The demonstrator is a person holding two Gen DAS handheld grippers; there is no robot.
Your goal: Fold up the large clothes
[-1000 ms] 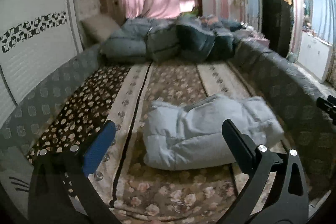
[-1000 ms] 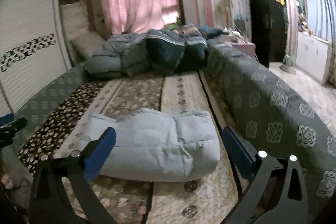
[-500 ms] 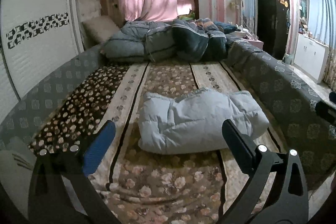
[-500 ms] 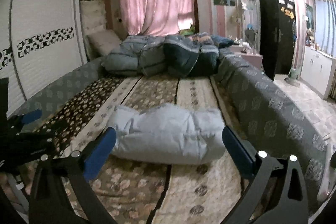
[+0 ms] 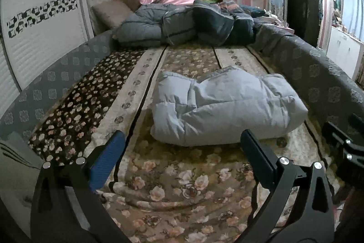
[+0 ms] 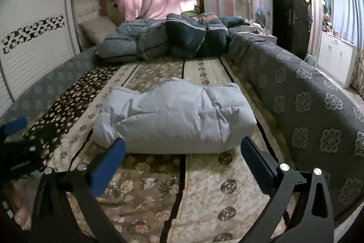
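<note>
A pale blue puffy jacket (image 5: 225, 106) lies folded into a thick bundle on the floral bedspread (image 5: 177, 186), in the middle of the bed. It also shows in the right wrist view (image 6: 175, 120). My left gripper (image 5: 182, 145) is open and empty, held above the bedspread just short of the bundle's near edge. My right gripper (image 6: 182, 147) is open and empty, also just short of the bundle. The right gripper's body shows at the right edge of the left wrist view (image 5: 345, 145). The left gripper shows at the left edge of the right wrist view (image 6: 20, 142).
A heap of dark blue and grey quilts (image 5: 182, 26) lies at the bed's far end with a pillow (image 5: 111, 13) beside it. A grey patterned cover (image 6: 307, 111) drapes the bed's right side. A white wardrobe (image 5: 41, 22) stands left. A black door (image 6: 289, 8) is far right.
Both grippers have drawn back and up from the jacket, which now lies farther off in both views. The jacket has not moved.
</note>
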